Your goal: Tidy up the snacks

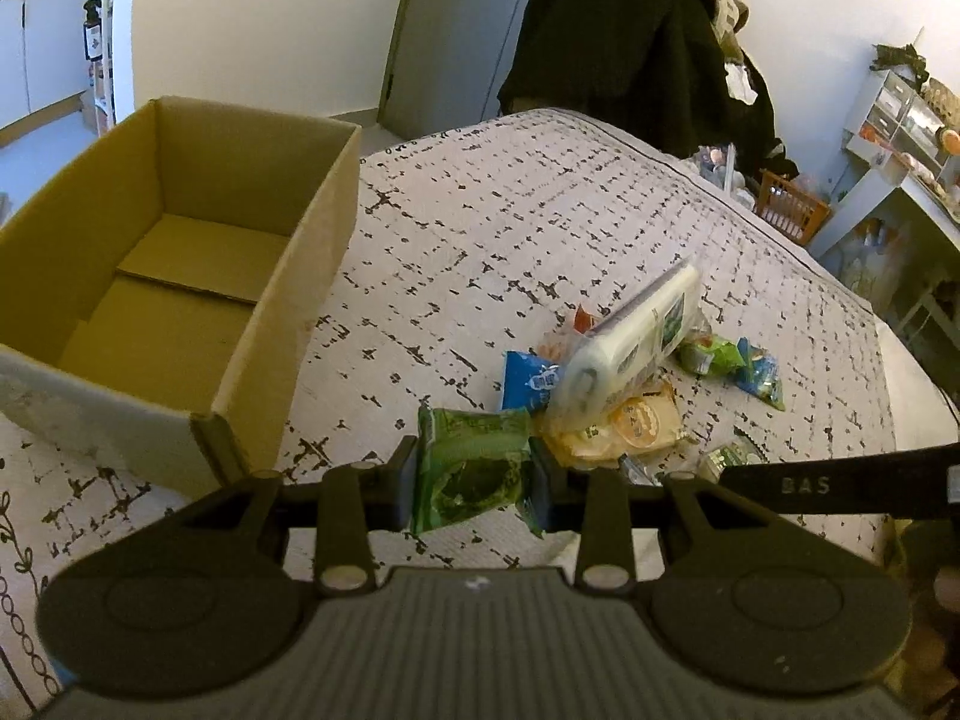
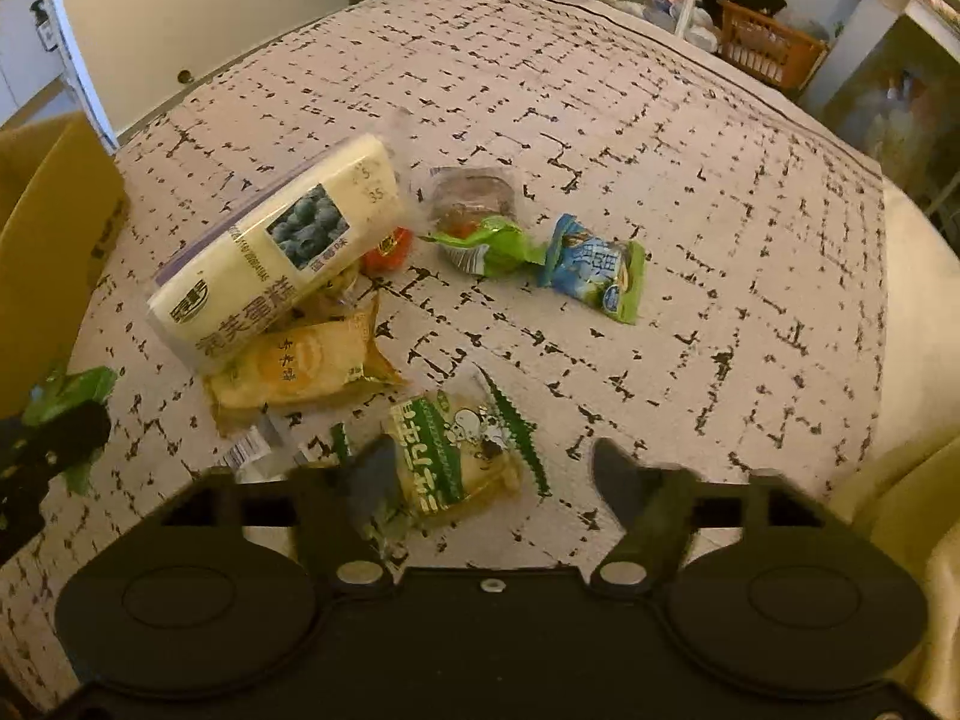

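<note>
The left gripper (image 1: 473, 483) has its fingers (image 1: 403, 480) pinched on the two side edges of a green snack packet (image 1: 471, 471), which hangs between them clear of the patterned bed (image 1: 540, 210). The cardboard box (image 1: 300, 252) is the landmark: it lies ahead and to the left of that packet, open side up, its near corner just left of the left finger and its floor bare. The packet's long axis runs along the fingers, roughly parallel to the box's long wall, so my judgement is that the next move is a carry leftward over that wall before letting go.

Right of the box, the rest of the snacks lie in a loose pile: a white blueberry cake pack (image 2: 276, 258) propped over an orange-yellow packet (image 2: 300, 369), and farther from the box a blue and green packet (image 2: 594, 270).

The right gripper (image 2: 492, 471) hovers with its fingers spread wide and nothing between them, above a green and white packet (image 2: 456, 456) that lies nearest its left finger. The right hand is farther from the box.
</note>
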A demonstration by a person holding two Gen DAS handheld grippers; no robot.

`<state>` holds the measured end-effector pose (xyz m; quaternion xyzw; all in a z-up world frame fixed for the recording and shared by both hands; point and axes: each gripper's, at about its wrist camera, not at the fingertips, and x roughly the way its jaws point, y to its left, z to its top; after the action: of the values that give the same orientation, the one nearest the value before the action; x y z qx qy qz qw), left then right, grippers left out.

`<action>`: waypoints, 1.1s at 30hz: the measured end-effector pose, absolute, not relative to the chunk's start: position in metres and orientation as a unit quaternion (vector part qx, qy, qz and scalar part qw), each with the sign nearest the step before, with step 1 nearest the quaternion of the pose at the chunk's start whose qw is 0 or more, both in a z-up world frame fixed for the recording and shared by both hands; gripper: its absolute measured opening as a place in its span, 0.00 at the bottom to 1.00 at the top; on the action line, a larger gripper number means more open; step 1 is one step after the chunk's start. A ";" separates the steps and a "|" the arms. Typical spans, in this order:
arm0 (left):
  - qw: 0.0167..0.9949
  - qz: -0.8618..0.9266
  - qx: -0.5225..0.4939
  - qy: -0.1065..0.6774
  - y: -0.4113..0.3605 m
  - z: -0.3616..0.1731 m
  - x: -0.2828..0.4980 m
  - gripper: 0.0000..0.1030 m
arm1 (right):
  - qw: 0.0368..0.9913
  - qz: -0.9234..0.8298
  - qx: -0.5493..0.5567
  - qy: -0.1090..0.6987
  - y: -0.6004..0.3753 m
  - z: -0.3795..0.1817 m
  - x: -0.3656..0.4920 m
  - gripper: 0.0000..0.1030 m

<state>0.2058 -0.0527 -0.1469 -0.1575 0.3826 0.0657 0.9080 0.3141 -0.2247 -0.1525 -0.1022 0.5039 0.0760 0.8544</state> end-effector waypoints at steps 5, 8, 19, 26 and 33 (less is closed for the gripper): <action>0.906 0.061 -0.164 0.386 -0.053 -0.151 0.206 0.34 | 0.849 0.085 -0.142 0.502 -0.212 -0.164 0.315 0.83; 0.904 0.057 -0.167 0.390 -0.052 -0.153 0.207 0.34 | 0.844 0.094 -0.153 0.506 -0.207 -0.169 0.316 0.86; 0.897 0.060 -0.174 0.402 -0.049 -0.163 0.208 0.34 | 0.842 0.120 -0.213 0.481 -0.197 -0.180 0.313 0.84; 0.900 0.050 -0.163 0.401 -0.058 -0.150 0.202 0.34 | 0.843 0.127 -0.193 0.486 -0.202 -0.159 0.309 0.48; 0.910 0.047 -0.160 0.380 -0.059 -0.123 0.187 0.34 | 0.864 0.116 -0.169 0.459 -0.209 -0.126 0.295 0.47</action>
<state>0.1874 -0.0587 -0.1227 -0.1603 0.3800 0.0466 0.9098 0.2953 -0.2086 -0.1261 -0.1695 0.4594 0.1164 0.8641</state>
